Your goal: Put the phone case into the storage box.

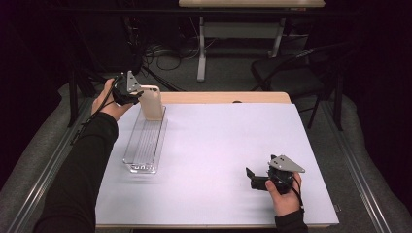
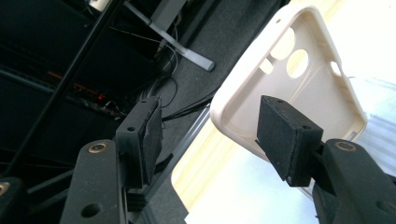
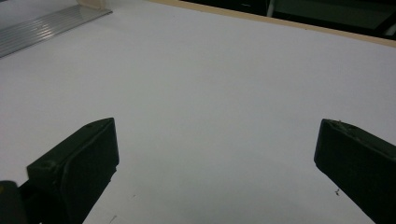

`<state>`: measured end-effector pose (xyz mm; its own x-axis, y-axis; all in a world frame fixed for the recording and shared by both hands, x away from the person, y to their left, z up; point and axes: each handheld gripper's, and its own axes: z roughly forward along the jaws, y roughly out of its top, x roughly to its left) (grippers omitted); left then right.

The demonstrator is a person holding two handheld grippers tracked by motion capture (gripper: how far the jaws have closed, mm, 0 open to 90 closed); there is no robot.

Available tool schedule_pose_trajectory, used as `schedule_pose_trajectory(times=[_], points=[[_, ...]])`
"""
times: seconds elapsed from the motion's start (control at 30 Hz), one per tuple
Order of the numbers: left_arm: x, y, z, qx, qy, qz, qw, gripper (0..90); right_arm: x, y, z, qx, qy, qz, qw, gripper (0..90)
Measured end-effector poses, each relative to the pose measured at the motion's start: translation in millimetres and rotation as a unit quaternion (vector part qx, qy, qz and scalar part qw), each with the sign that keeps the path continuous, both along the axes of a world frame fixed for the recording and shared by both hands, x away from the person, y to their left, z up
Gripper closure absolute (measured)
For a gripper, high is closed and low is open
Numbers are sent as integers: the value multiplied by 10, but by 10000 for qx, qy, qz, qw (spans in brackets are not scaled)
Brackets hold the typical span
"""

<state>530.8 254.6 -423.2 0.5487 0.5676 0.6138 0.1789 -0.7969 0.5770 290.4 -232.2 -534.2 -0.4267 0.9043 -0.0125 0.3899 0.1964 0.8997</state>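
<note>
Up in the high view, my left gripper [image 1: 137, 94] is at the far left corner of the table [image 1: 218, 145]. A tan phone case [image 1: 151, 103] stands up on its end right at the tips of this tool. The case's bottom end sits in the far end of a clear ribbed tray [image 1: 145, 141], which runs from the tool back toward me. My right gripper [image 1: 251, 177] rests low on the white table top, well apart from the case and the tray, and its jaws point left.

Next, the left gripper view. I look along my left gripper [image 2: 219, 135] and its two black jaws stand partly open. The phone case [image 2: 299, 74] leans just past the right jaw, with its hollow inside facing me. The right pad is in front of the case's edge. The left pad is clear of it, so nothing is squeezed.

Last, the right gripper view. My right gripper [image 3: 215, 154] has its jaws wide apart, with bare white table [image 3: 224, 84] between them. The tray [image 3: 46, 25] lies far ahead of the left jaw.
</note>
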Motion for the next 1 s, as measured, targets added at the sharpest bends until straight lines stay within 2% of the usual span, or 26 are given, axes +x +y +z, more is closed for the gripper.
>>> schedule_pose_trajectory(times=[0.13,0.2,0.3,0.37,0.43,0.47,0.57,0.67,0.73,0.77,0.8,0.9,1.0], points=[[-20,16,16,-87,96,59,9999,412,4,-2,-2,17,-9,-16,10000,0],[-23,25,26,-220,162,107,9996,401,4,-4,-2,7,-12,-14,10000,0],[-36,27,54,-461,252,167,9985,390,3,-2,-3,-22,4,2,10000,0],[-48,23,82,-668,318,190,9971,387,1,1,-4,-22,66,6,10000,0],[-62,26,117,-893,354,217,9951,387,9,7,-12,-14,15,-5,10000,0],[-67,31,130,-938,364,236,9946,387,9,9,-12,-18,22,-8,10000,0],[-84,54,170,-1286,491,280,9901,371,10,13,-16,-44,9,20,10000,0],[-105,73,204,-1473,569,273,9871,359,14,11,-21,-54,3,22,10000,0],[-129,88,234,-1734,644,265,9824,330,12,12,-20,-54,9,24,10000,0],[-136,94,246,-1785,662,243,9814,328,12,11,-19,-61,0,27,10000,0],[-147,103,260,-1880,702,222,9794,324,11,11,-19,-63,0,26,10000,0],[-170,119,284,-2184,879,228,9716,285,6,10,-15,-66,16,41,10000,0],[-207,131,323,-2370,997,213,9661,283,3,15,-17,-80,18,49,10000,0]])
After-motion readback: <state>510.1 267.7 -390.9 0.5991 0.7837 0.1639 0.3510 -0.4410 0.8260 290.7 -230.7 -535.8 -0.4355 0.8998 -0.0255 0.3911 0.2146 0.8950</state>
